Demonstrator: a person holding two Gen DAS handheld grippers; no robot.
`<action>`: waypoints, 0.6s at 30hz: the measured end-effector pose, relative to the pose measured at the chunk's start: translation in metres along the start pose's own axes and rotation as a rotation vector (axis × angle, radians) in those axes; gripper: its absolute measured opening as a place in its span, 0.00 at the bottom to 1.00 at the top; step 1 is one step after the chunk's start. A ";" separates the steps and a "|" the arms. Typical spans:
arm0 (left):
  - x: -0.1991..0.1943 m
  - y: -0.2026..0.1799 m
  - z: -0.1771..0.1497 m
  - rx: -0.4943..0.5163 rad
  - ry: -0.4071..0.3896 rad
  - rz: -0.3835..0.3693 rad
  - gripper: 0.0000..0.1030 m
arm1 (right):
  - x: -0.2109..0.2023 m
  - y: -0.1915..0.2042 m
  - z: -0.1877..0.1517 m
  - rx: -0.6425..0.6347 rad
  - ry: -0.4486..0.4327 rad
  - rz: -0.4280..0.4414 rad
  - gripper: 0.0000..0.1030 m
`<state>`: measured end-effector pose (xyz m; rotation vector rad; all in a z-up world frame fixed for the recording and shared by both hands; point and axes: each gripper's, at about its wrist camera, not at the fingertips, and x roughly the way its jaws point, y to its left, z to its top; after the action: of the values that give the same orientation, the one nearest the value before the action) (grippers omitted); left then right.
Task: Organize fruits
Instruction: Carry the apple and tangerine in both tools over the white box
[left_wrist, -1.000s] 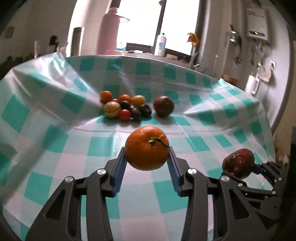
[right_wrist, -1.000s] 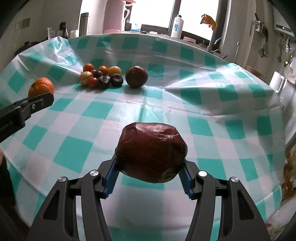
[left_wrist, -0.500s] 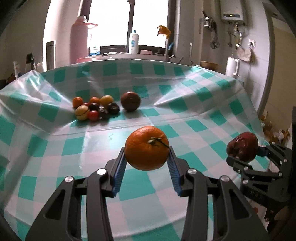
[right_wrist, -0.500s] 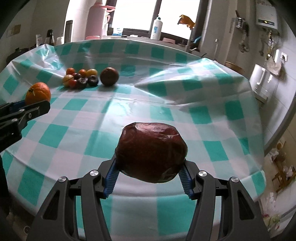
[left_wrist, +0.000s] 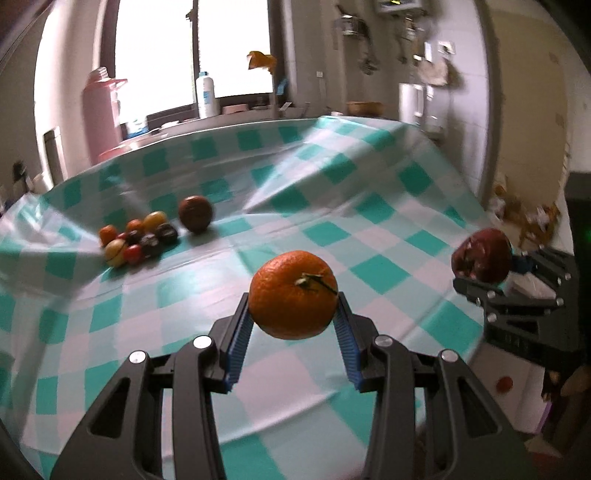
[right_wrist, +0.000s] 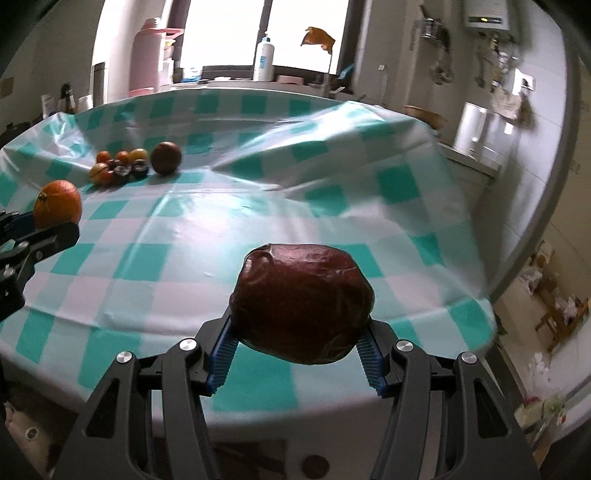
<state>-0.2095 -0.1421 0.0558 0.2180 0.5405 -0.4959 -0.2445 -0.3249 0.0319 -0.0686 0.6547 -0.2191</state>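
Observation:
My left gripper (left_wrist: 293, 317) is shut on an orange (left_wrist: 293, 294) with a short stem, held above the checked tablecloth near its front edge. My right gripper (right_wrist: 301, 332) is shut on a wrinkled dark red fruit (right_wrist: 302, 301), also above the front edge. The dark red fruit shows at the right of the left wrist view (left_wrist: 482, 254); the orange shows at the left of the right wrist view (right_wrist: 57, 203). A cluster of small fruits (left_wrist: 136, 238) and a round brown fruit (left_wrist: 195, 213) lie far left on the table.
The teal and white checked tablecloth (left_wrist: 369, 221) is rumpled, with a raised fold across the middle. A pink flask (left_wrist: 101, 114) and a white bottle (left_wrist: 205, 94) stand by the window behind the table. The floor and clutter lie off the table's right edge (right_wrist: 554, 302).
Both grippers have pulled back and swung right with their fruits still held. The fruit cluster now sits farther off and more to the left, and the table's front and right edges show.

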 end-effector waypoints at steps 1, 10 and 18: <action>0.001 -0.008 0.000 0.017 0.008 -0.017 0.42 | -0.002 -0.007 -0.003 0.013 -0.004 -0.004 0.55; 0.015 -0.101 0.006 0.209 0.078 -0.194 0.42 | -0.015 -0.100 -0.048 0.191 0.015 -0.121 0.55; 0.029 -0.204 -0.009 0.408 0.142 -0.389 0.42 | -0.002 -0.170 -0.112 0.329 0.158 -0.231 0.55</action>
<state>-0.2950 -0.3256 0.0182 0.5461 0.6197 -0.9752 -0.3446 -0.4899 -0.0330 0.1917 0.7606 -0.5559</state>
